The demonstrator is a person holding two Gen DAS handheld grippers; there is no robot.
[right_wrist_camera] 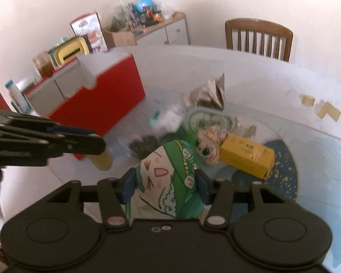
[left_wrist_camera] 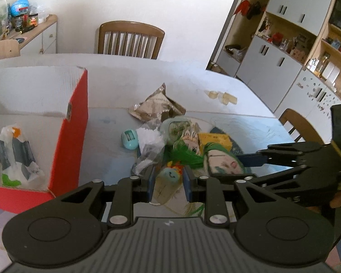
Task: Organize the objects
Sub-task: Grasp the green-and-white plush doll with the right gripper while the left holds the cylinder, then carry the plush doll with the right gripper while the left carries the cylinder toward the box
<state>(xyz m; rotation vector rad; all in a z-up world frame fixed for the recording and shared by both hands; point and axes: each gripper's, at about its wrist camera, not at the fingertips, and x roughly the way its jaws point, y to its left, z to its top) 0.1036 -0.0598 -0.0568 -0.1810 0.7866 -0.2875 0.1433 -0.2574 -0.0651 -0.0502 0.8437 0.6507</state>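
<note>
My left gripper (left_wrist_camera: 168, 182) is shut on a small pale packet with a blue smiling face (left_wrist_camera: 167, 183), held above the table. My right gripper (right_wrist_camera: 166, 187) is shut on a green-and-white cartoon-face pouch (right_wrist_camera: 168, 179); it also shows in the left wrist view (left_wrist_camera: 222, 161). A pile lies on the table beyond: a yellow box (right_wrist_camera: 247, 154), a doll-face toy (right_wrist_camera: 210, 147), a silver foil packet (left_wrist_camera: 156, 107), a clear plastic bag (left_wrist_camera: 147, 145) and a teal egg-shaped item (left_wrist_camera: 130, 139). A red-sided open box (left_wrist_camera: 72, 132) stands at the left with a bagged item (left_wrist_camera: 16, 157) inside.
White table (left_wrist_camera: 193, 86) with tape pieces (left_wrist_camera: 222, 96) on it. Wooden chairs stand at the far side (left_wrist_camera: 129, 38) and at the right (left_wrist_camera: 300, 125). A sideboard with clutter (left_wrist_camera: 22, 27) is at the far left. Shelving (left_wrist_camera: 295, 34) lines the right wall.
</note>
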